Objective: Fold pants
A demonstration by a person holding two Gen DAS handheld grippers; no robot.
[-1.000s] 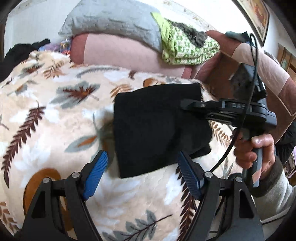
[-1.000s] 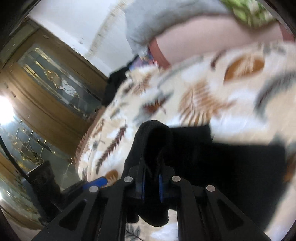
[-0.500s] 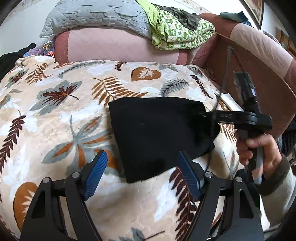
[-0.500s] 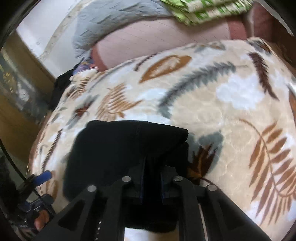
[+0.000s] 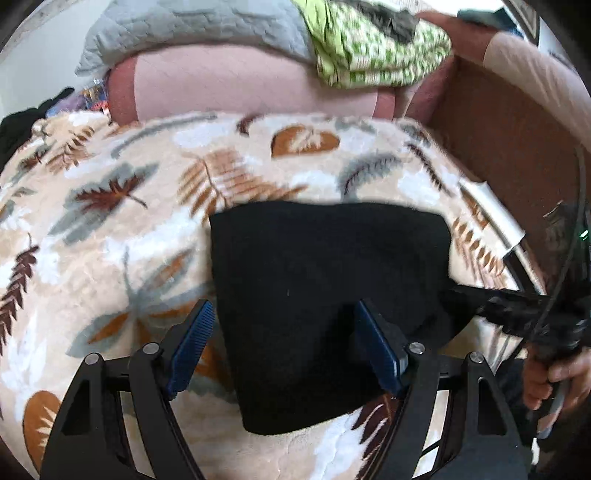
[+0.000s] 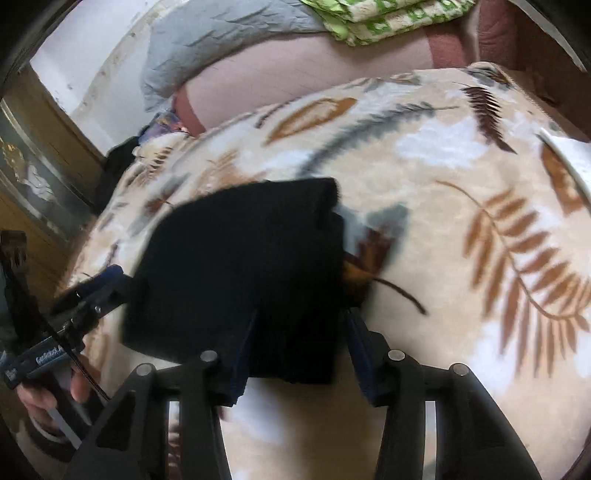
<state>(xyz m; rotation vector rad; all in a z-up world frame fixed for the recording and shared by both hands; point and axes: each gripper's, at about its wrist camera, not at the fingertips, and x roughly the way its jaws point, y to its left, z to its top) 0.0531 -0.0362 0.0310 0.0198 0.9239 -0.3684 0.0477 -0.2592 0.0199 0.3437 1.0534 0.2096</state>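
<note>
On the leaf-print blanket (image 5: 110,229), near its middle, lie the black pants (image 5: 325,295), folded down to a compact dark rectangle with stacked layers showing along one edge in the right wrist view.

We note the left gripper (image 5: 284,350) spread wide, its blue pads (image 5: 192,347) straddling the near edge of the bundle: one pad out over the blanket just beside the cloth, the other over the cloth itself. Nothing is pinched between them.

The right gripper (image 6: 295,350) is parted too, its jaws standing to either side of the bundle's near end. We cannot tell whether they touch the fabric; motion blur softens that edge. Seen from the left wrist camera, this same gripper reaches in from the right and meets the bundle's right side, with the right hand (image 5: 554,376) on its handle.

The relation that matters: the pants lie straight ahead of both grippers, close in, with the two tools approaching from adjoining sides. From the left wrist view the bundle looks roughly as deep as it is wide, its long axis, if any, running away from the left gripper. We judge the fold mostly done, and neither gripper clearly nearer.

Beyond the blanket we record a pink bolster (image 5: 236,85), a grey quilted pillow (image 5: 192,29) and a green patterned cloth (image 5: 376,55) piled on top.
</note>
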